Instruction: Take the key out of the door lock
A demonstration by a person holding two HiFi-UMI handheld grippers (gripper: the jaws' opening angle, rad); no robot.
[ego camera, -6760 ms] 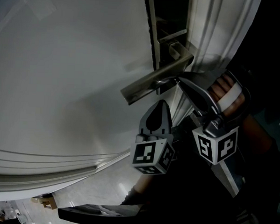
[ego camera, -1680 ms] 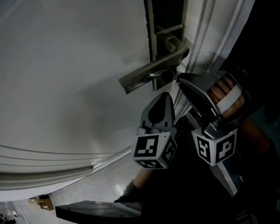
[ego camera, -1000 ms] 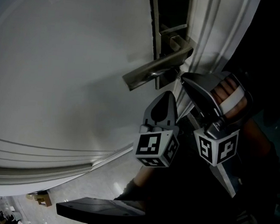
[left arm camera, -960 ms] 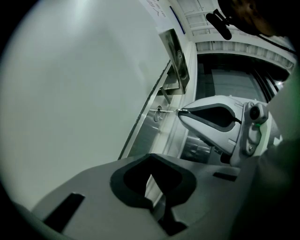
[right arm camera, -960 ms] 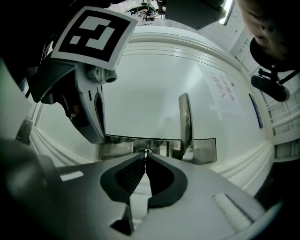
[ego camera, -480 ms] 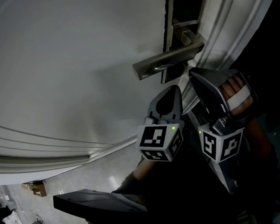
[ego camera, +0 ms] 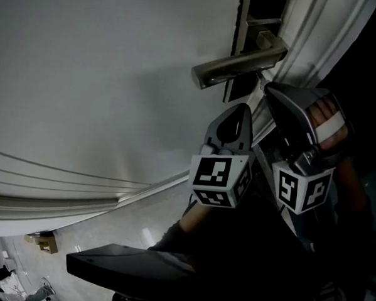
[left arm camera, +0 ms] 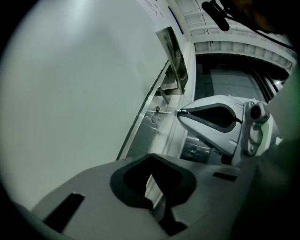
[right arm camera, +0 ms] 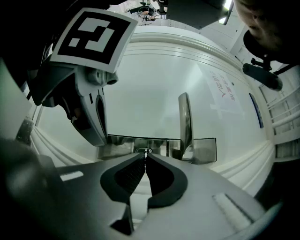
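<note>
- The right gripper (right arm camera: 145, 158) was pinched tight on the key (left arm camera: 167, 111), its tips right up against the lock (left arm camera: 155, 113).
- The key sat in the lock on the edge plate of the white door (ego camera: 104, 79), only a thin sliver showing between cylinder and fingertips.
- Its long axis stuck straight out of the door face, in line with the right gripper's jaws, so the way out looked like a straight pull back from the door with no sideways lean.
- The lever handle (ego camera: 240, 62) stood just beside the lock, close over the right gripper. That was the thing to clip on the way back.
- The left gripper (left arm camera: 151, 174) hung to the left, short of the door, jaws all but together with nothing in them. It was the farther of the two from the key.
</note>
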